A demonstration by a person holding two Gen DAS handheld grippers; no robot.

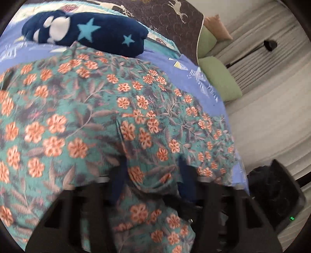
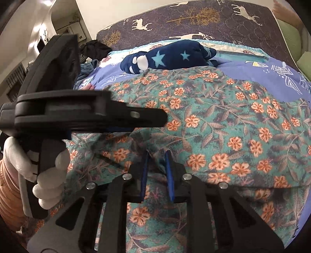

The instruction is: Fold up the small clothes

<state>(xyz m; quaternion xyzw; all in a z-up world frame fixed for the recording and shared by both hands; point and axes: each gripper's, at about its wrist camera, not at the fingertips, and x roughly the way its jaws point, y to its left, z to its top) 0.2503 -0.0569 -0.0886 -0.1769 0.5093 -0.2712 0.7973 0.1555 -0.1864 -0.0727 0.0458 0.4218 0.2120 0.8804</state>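
A dark quilted mattress printed with white deer and golden trees lies under a periwinkle-blue sheet with white geometric shapes. Two pale green cushions sit at the mattress edge, near a black floor lamp before grey curtains.

Both views show strong fisheye distortion: straight lines bow, and black corners frame a circular picture. Left wrist view: even, soft light, moderately bright; the floral garment is smeared by motion blur, worst at lower left, and the blue fingertips are indistinct. Right wrist view: sharper overall, warmer and dimmer. Ceiling lamps at upper left produce glare on the wall. The left hand-held gripper, close to the lens, is out of focus.
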